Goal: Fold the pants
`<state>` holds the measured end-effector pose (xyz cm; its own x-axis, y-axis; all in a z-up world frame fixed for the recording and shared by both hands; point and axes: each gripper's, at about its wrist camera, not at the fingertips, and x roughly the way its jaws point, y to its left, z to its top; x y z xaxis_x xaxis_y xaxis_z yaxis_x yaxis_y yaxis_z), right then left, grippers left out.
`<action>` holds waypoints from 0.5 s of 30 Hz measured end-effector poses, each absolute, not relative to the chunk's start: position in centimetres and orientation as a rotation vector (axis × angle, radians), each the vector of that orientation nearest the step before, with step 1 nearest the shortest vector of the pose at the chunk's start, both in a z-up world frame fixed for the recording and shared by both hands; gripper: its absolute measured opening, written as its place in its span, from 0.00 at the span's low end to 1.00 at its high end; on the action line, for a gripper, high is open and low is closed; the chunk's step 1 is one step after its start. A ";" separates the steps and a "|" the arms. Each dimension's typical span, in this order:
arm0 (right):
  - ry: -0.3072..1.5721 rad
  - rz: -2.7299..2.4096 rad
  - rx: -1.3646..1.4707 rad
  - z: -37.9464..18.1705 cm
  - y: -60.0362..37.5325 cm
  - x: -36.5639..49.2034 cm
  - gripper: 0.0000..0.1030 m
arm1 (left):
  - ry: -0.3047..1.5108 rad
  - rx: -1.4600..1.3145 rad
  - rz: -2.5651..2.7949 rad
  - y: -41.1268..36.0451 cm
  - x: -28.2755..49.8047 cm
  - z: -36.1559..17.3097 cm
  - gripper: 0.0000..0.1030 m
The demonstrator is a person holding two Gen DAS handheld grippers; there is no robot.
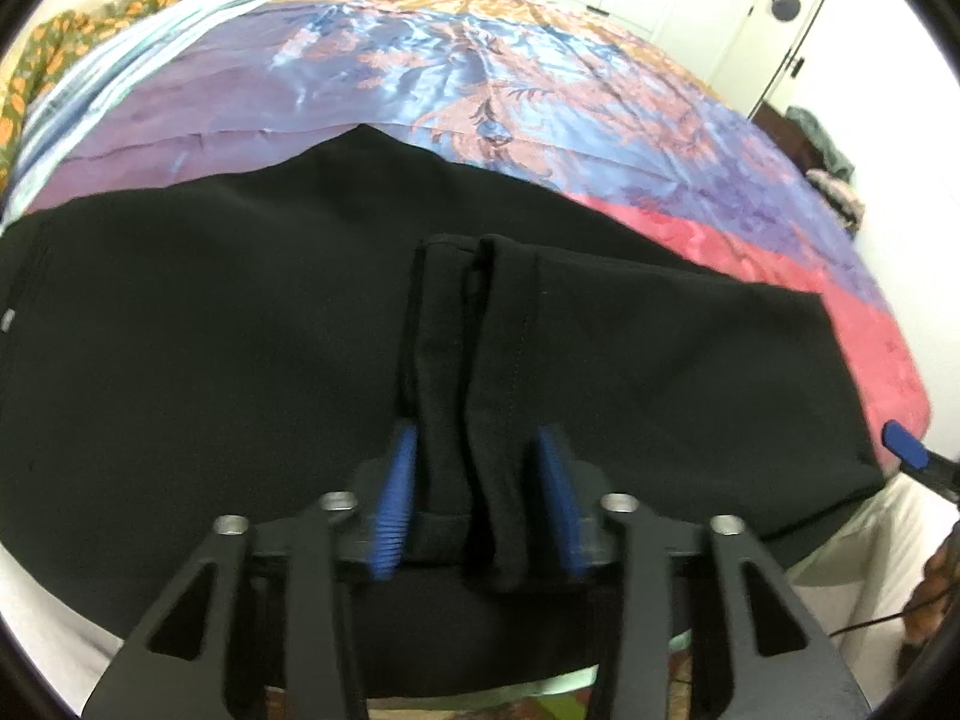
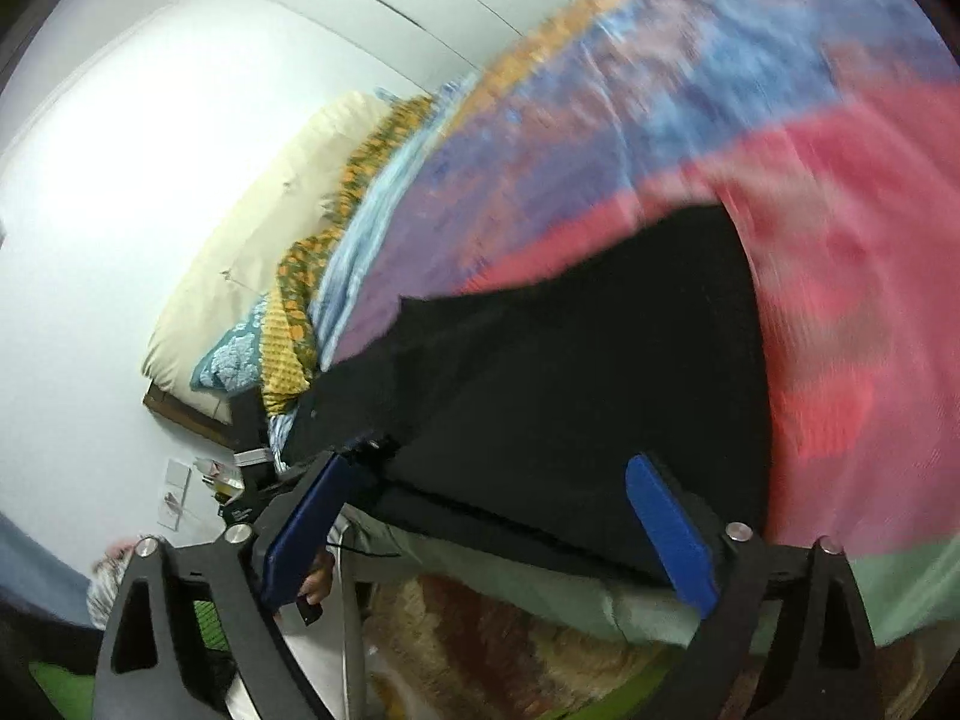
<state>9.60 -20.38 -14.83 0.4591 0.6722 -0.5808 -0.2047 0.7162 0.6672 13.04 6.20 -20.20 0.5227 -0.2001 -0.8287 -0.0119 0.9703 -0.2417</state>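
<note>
Black pants (image 1: 240,324) lie spread on a bed with a multicoloured sheet (image 1: 420,78). My left gripper (image 1: 477,444) is closed on a bunched fold of the pants' hem edge between its blue pads (image 1: 399,480). The fold rises a little off the cloth below. My right gripper (image 2: 489,480) is open and empty, tilted, just off the bed's near edge. The pants (image 2: 570,390) lie in front of it, blurred by motion. A blue fingertip of the right gripper shows at the right edge of the left wrist view (image 1: 906,441).
Pillows and a floral blanket (image 2: 288,312) lie at the head of the bed. A white door (image 1: 786,24) stands at the far right. A patterned rug (image 2: 510,648) covers the floor by the bed's edge. A pile of clothes (image 1: 828,150) sits beyond the bed.
</note>
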 end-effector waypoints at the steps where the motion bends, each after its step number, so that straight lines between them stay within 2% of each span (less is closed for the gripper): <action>1: 0.930 0.575 0.550 -14.5 -20.3 9.5 0.95 | 1.008 -0.230 -0.114 6.0 12.9 -19.9 0.64; 2: 0.917 0.572 0.542 -14.3 -20.3 9.3 0.98 | 1.001 -0.218 -0.104 5.9 12.7 -19.6 0.75; 3: 0.912 0.561 0.534 -14.2 -20.4 9.3 1.00 | 0.986 -0.198 -0.092 5.7 12.5 -19.2 0.79; 10: 0.959 0.497 0.575 -15.1 -21.3 9.9 1.00 | 0.927 -0.272 -0.076 7.9 10.7 -16.8 0.79; 15: 0.942 0.502 0.604 -14.9 -22.0 10.1 1.00 | 0.864 -0.375 0.021 15.2 10.2 -13.9 0.79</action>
<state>10.09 -22.00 -14.91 0.4982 0.6361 -0.5892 -0.1349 0.7281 0.6720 10.23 15.16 -13.93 0.6530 -0.1322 -0.7457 -0.1689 0.9344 -0.3135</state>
